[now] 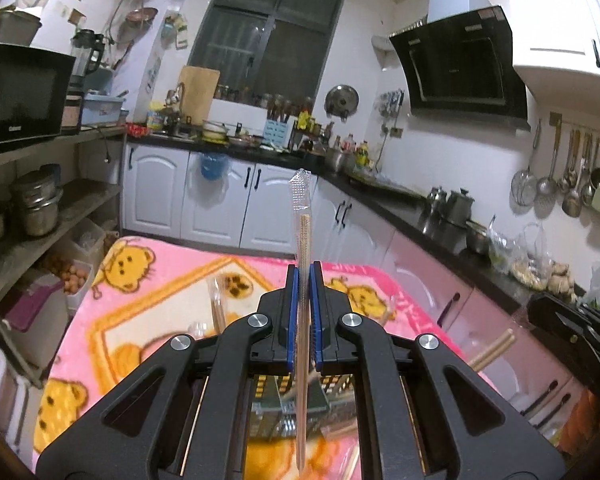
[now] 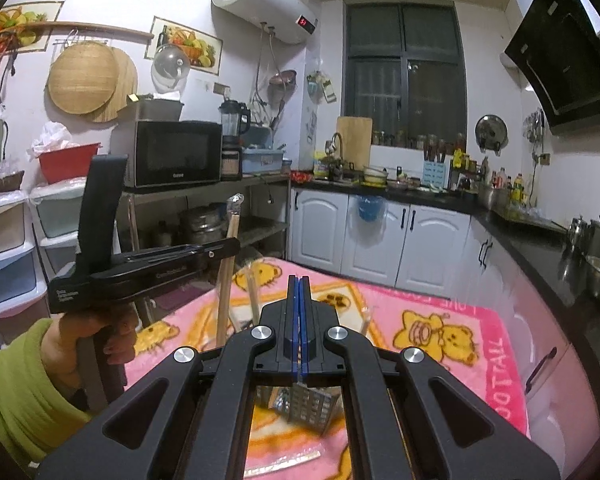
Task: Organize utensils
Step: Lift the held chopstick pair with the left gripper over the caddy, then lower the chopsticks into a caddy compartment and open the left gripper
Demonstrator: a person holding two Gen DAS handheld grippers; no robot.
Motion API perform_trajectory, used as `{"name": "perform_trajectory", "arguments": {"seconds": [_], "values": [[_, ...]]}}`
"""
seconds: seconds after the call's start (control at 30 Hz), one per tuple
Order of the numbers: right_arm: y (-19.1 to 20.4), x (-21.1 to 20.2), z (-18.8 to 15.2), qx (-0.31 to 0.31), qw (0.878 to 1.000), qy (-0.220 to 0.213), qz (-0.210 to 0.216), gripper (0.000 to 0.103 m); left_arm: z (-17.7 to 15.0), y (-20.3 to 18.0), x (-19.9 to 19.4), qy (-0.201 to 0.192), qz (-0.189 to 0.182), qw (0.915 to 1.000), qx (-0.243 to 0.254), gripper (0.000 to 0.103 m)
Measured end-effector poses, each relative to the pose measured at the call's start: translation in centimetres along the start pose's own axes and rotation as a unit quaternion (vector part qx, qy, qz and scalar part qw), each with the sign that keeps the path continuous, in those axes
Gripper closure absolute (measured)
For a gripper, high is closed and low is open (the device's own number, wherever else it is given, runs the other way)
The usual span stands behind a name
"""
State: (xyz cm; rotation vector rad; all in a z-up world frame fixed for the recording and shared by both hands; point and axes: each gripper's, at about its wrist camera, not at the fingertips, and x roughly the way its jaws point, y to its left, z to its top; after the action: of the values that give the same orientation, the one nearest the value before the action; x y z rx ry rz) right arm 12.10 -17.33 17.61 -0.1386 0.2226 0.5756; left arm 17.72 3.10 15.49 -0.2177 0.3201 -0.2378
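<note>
Two grippers up over the pink blanket; left gripper clamps wrapped chopsticks upright; right gripper pressed together, perhaps pinching a metal utensil basket's rim; view blurred.

Home kitchen, range hood, microwave, hanging ladles
</note>
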Motion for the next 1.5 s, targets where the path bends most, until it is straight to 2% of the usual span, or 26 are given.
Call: {"name": "perform_trajectory", "arguments": {"seconds": [0.27,0.67,1.0,1.5], "values": [[-0.1,-0.4,2.2,-0.005,1.000,-0.025,-0.006,0.102,2.1,-0.9,-0.1,-0.038,0.002,0.9993,0.000,0.100],[-1.1,0.2,4.0,0.000,0.999,-0.043,-0.017,0.102,4.2,-2.3,1.6,-0.056,0.002,0.9983,0.013,0.100],[-2.8,3.1,3.1,0.021,0.999,-0.013,-0.031,0.102,2.9,-1.9,4.9,-0.056,0.031,0.9978,0.018,0.100],[-3.1,6.2,1.3,0.033,0.999,0.023,-0.031,0.102,-0.4,-1.3,8.2,-0.046,0.030,0.9983,0.018,0.100]]}}
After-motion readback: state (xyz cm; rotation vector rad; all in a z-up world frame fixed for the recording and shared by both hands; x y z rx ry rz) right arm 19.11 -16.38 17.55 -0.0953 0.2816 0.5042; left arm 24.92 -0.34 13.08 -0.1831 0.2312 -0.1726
